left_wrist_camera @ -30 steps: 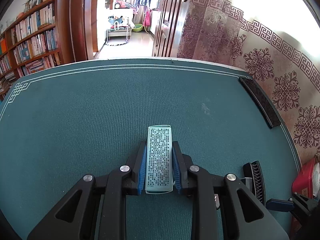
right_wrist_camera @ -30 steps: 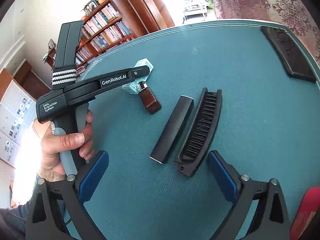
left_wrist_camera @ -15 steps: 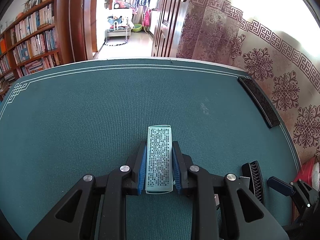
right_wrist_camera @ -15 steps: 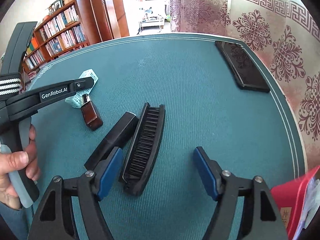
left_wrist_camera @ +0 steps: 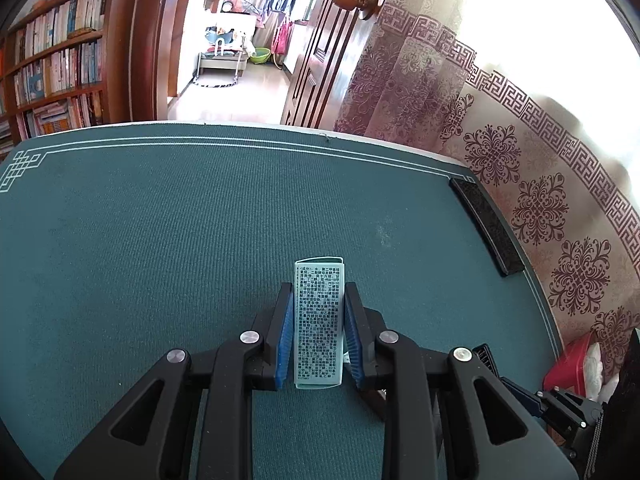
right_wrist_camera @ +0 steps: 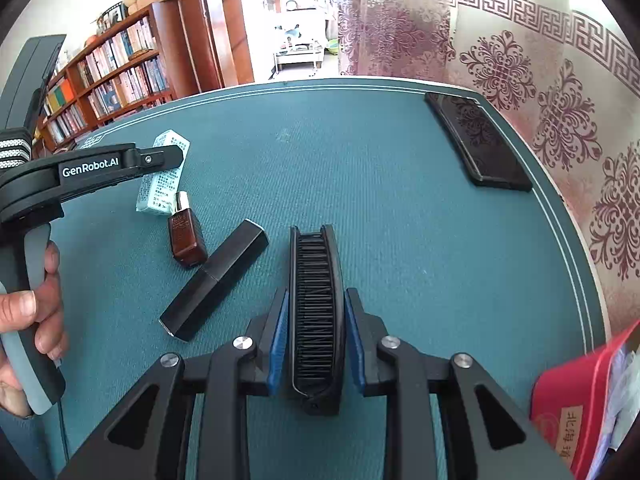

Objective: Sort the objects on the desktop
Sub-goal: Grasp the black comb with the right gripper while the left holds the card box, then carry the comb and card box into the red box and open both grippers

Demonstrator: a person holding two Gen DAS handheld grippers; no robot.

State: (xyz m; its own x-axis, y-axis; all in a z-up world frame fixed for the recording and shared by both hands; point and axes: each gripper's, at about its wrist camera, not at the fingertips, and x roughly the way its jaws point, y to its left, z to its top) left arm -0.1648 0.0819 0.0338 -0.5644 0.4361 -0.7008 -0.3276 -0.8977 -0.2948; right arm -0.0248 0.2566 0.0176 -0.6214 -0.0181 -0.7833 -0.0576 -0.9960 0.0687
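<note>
Black comb [right_wrist_camera: 316,304] now sits between the closing right claw [right_wrist_camera: 316,336].

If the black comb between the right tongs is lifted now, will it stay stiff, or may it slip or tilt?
The black comb looks like hard plastic, so it probably stays stiff. The right tongs are closing on its long smooth sides near one end, so the far end may dip. It seems light; the blue pads should hold it.

Left gripper [right_wrist_camera: 176,156] arm: white lettering "GenRobot.AI".
Pale green box [left_wrist_camera: 319,322] in the left gripper: dense black Chinese print, too small to read.
Red packet [right_wrist_camera: 580,412], right of the left gripper: handwritten Chinese characters on a pale label, not clearly legible.
Brown bottle [right_wrist_camera: 186,236], below the left gripper: faint gold lettering, unreadable.
</note>
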